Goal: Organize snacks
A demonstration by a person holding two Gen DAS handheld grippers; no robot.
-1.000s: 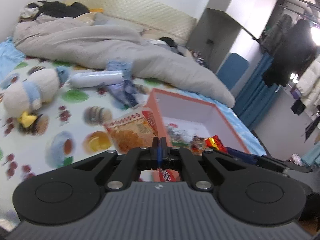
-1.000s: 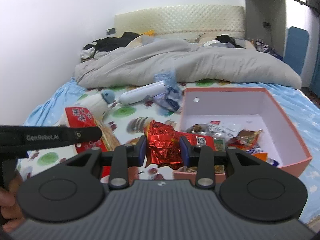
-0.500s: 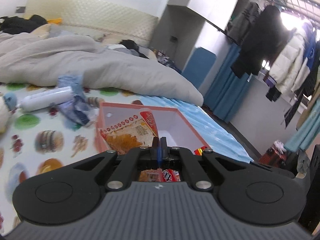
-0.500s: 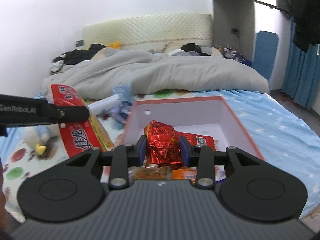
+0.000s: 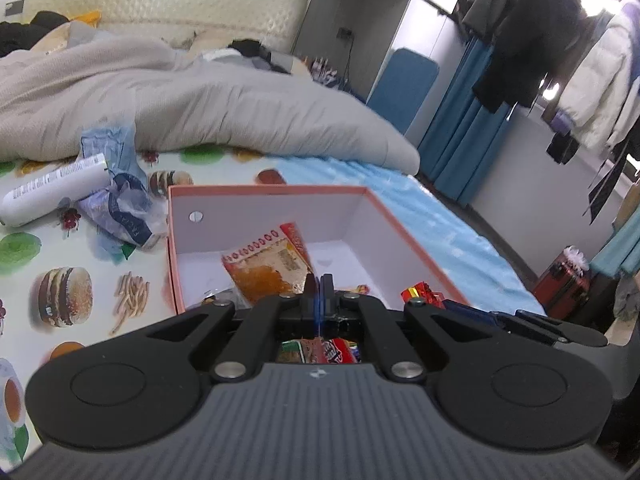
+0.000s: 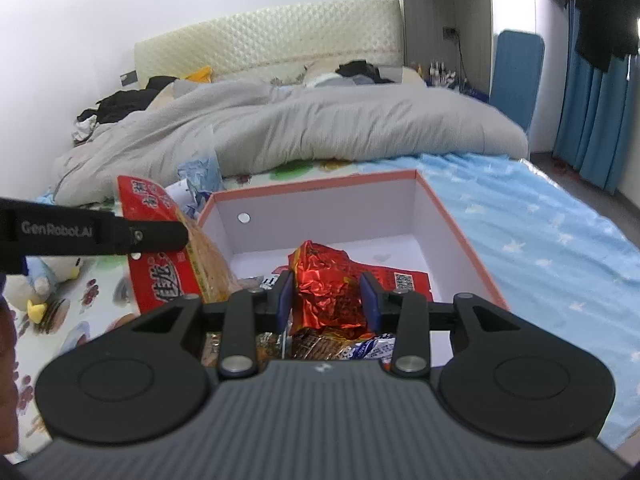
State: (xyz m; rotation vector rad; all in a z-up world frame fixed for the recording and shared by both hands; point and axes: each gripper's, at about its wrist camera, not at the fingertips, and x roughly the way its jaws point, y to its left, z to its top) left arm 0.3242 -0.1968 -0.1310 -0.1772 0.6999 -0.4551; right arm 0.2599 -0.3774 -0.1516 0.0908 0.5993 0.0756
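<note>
left claw point(image 5: 318, 289): clenched on the edge of an orange snack bag point(image 5: 269, 267); bag hangs over the box point(image 5: 408, 227), inside its left half in the left view. In the right view the same bag point(image 6: 168, 248) shows its red printed face, pinched by the left claw's black finger point(image 6: 160, 235) at the box's left wall.
right claw point(image 6: 328, 298): grasping a crumpled red foil pack point(image 6: 326, 284), blue pads pressed on both sides; held above the box point(image 6: 452, 224) near its front wall.
box: orange rim, white inside, open top, sits on the bed point(image 6: 540, 232). Far half of the floor is bare white.
box contents: several wrappers at the near end, incl. a flat red pack with a QR code point(image 6: 400, 278); the rest is mostly hidden by the claws.
outside box: white tube point(image 5: 52, 190) and crumpled blue-white wrapper point(image 5: 120, 204) lie on the printed sheet just left of the box's far corner, touching each other.
other: plush toy point(image 6: 40, 280) on the sheet at left; grey duvet point(image 5: 200, 108) heaped behind the box.
</note>
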